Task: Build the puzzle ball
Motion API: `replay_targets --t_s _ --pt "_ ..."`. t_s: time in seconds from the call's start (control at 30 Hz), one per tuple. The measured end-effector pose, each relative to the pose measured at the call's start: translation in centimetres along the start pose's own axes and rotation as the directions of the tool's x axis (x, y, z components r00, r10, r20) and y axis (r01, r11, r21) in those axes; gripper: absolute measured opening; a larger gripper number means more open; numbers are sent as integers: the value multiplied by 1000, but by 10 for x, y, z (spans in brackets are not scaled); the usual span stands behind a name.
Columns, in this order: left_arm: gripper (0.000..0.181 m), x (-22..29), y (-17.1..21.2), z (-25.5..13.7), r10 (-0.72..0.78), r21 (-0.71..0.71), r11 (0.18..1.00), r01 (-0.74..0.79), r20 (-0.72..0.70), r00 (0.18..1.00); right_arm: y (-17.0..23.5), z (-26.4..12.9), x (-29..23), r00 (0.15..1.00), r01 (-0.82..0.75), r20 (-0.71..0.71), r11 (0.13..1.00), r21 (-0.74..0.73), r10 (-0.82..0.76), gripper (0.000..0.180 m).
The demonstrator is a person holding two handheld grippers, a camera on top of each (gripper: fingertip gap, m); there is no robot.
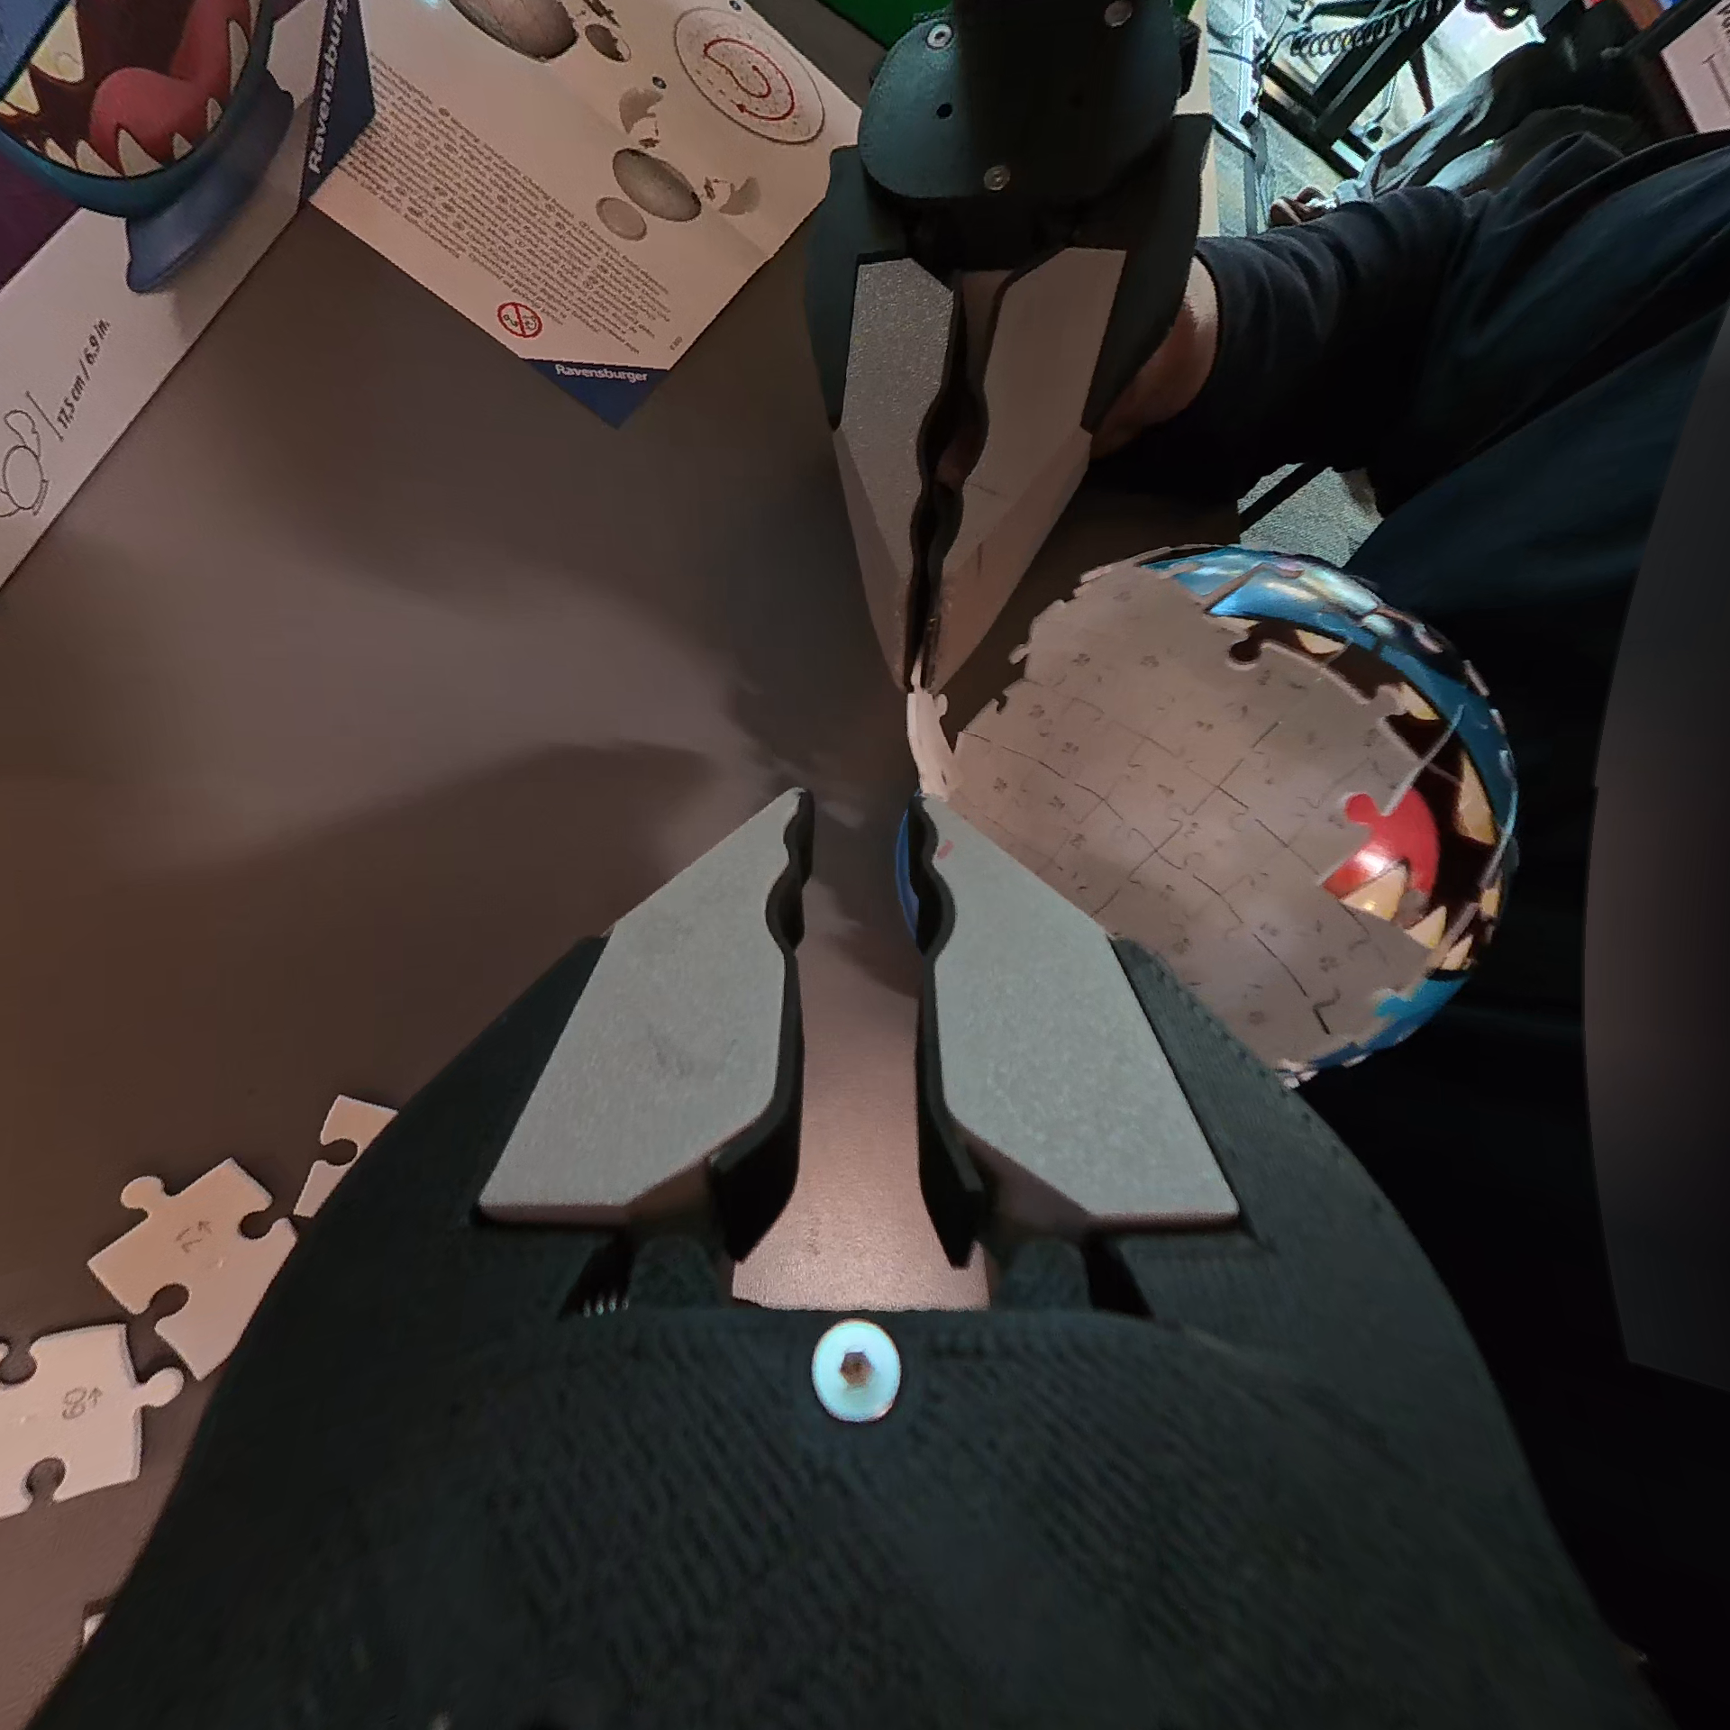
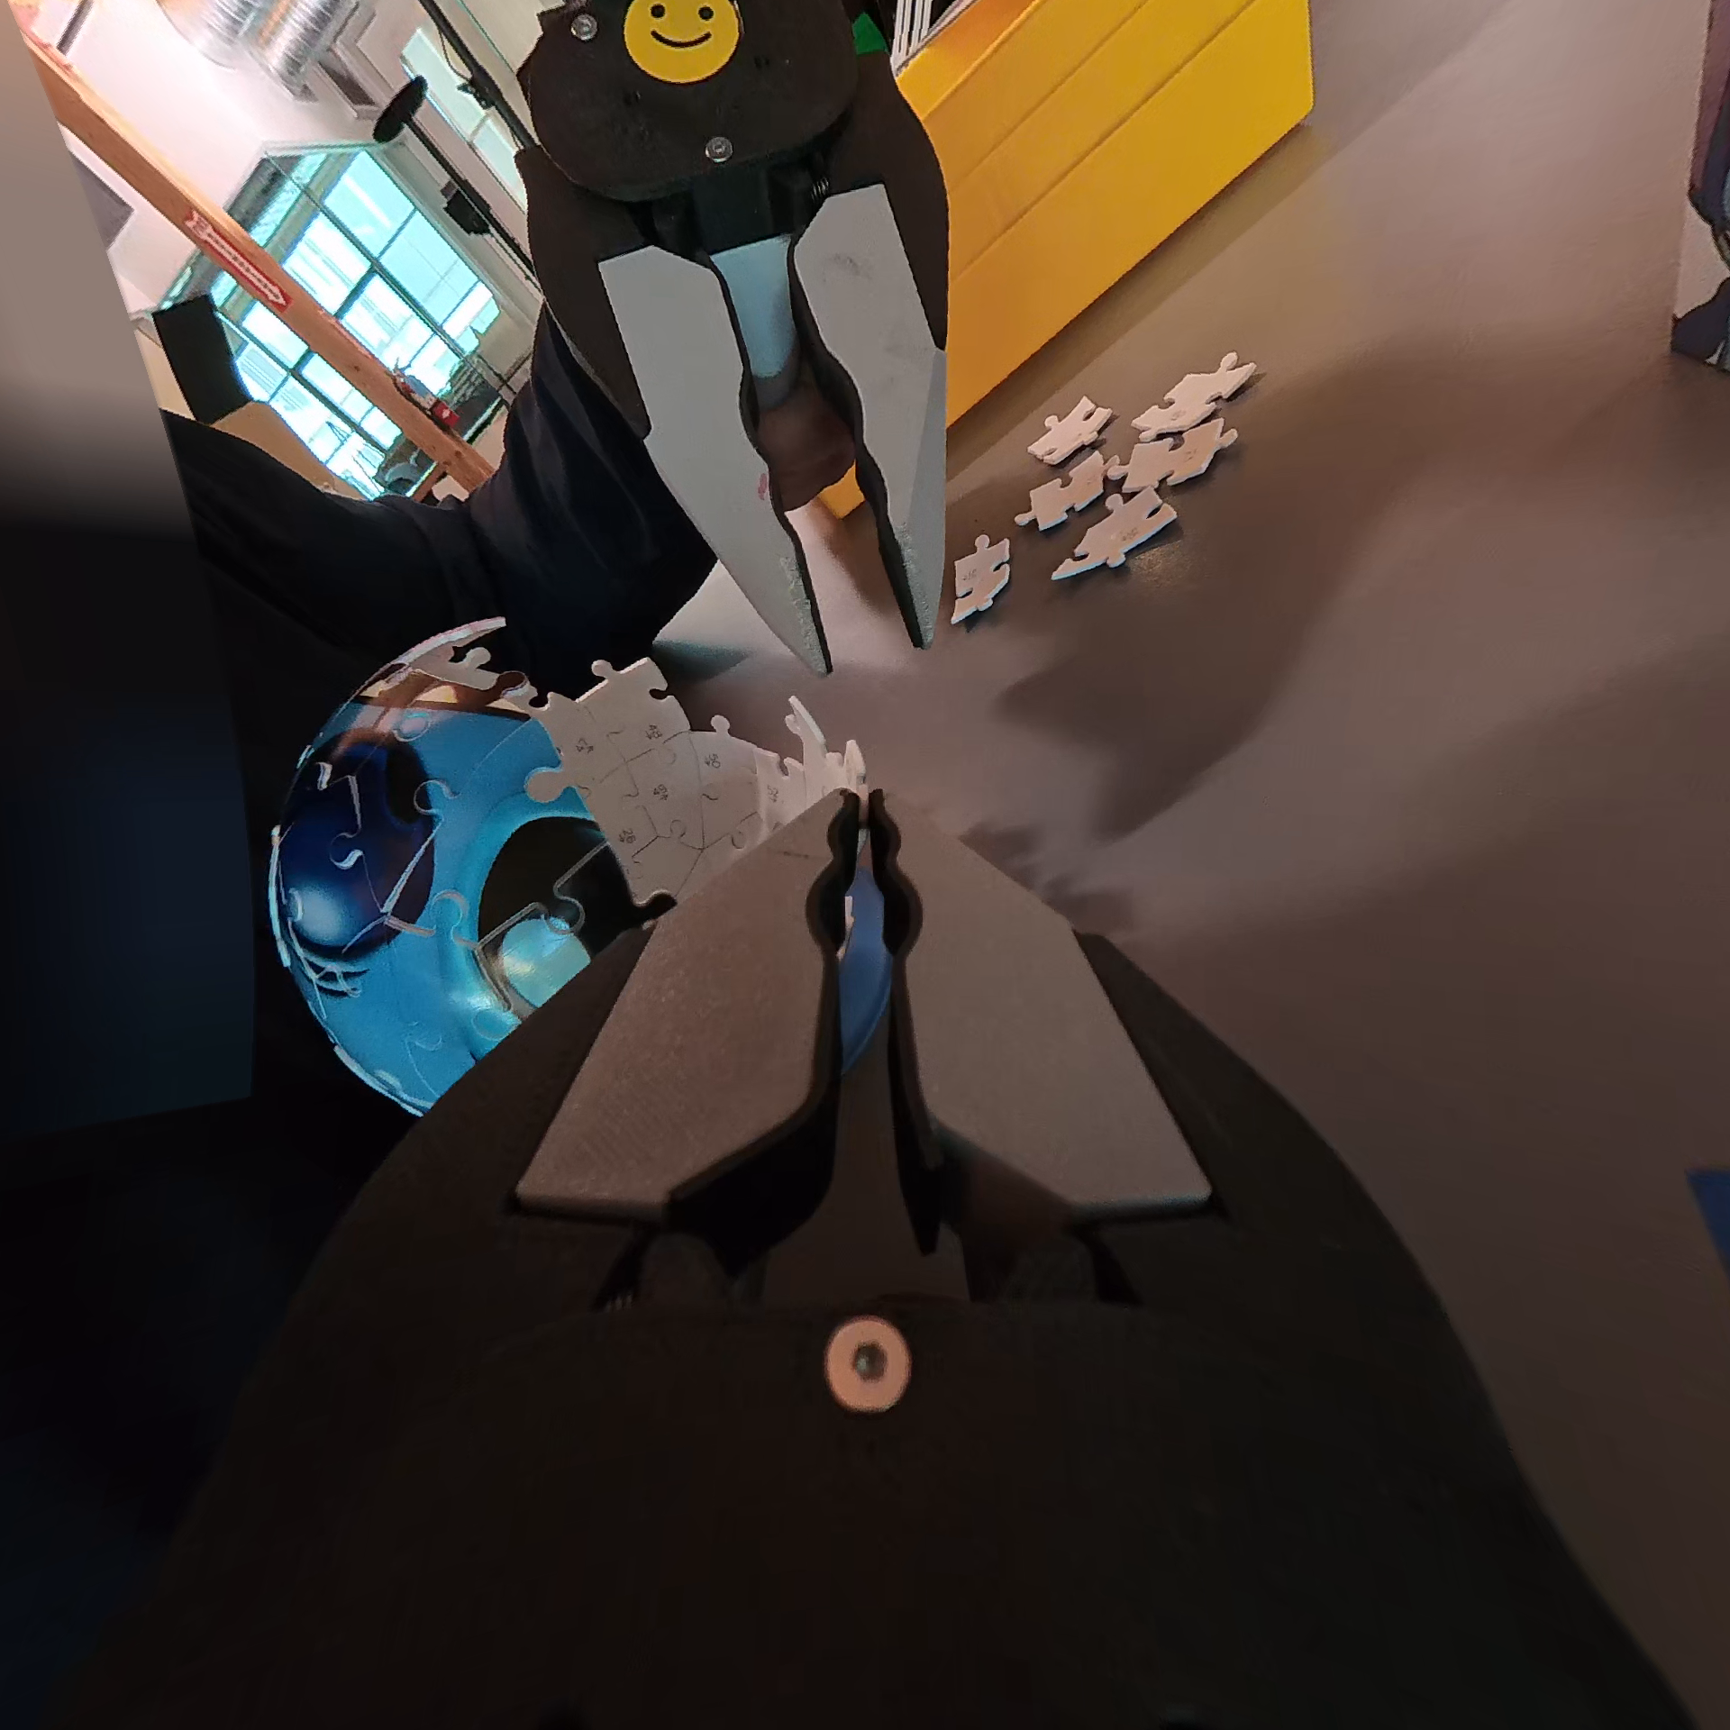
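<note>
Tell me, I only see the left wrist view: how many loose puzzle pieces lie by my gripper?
Observer: About seven white loose pieces lie on the table, near the left gripper.
Operator: What is behind them?
Observer: A yellow cabinet.
Operator: Anything funny on my gripper?
Observer: Yes, a yellow smiley sticker on its body.

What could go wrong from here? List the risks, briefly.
1. The right claw is shut on just the jagged rim of the half-built blue puzzle ball. The rim pieces may unclip and the ball could drop.
2. The open left claw sits close to that same rim, so a nudge could knock edge pieces loose.
</note>
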State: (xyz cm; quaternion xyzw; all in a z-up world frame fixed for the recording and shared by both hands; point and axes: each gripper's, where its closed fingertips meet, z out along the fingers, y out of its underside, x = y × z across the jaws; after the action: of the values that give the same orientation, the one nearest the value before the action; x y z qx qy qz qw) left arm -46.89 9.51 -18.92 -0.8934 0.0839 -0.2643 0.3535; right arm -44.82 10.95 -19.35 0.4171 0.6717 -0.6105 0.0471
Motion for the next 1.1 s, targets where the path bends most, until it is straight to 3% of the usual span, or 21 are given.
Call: replay_targets --t_s 0.2,0.53,0.83,1.1 --pt "18 0 0 0 0 1 1000 0 -1 1000 -4 -2 3 1000 -9 -15 1000 26 9 0" --pt "17 2 -29 0 -37 149 988 44 -50 998 -46 -24 8 998 -49 -20 956 289 57 0" --pt "3 6 -38 6 -31 189 981 43 -66 997 -48 -20 4 998 -65 8 951 304 65 0" --pt "1 -1 -36 0 -36 193 980 44 -44 998 -40 -14 8 997 -69 0 964 255 71 0"
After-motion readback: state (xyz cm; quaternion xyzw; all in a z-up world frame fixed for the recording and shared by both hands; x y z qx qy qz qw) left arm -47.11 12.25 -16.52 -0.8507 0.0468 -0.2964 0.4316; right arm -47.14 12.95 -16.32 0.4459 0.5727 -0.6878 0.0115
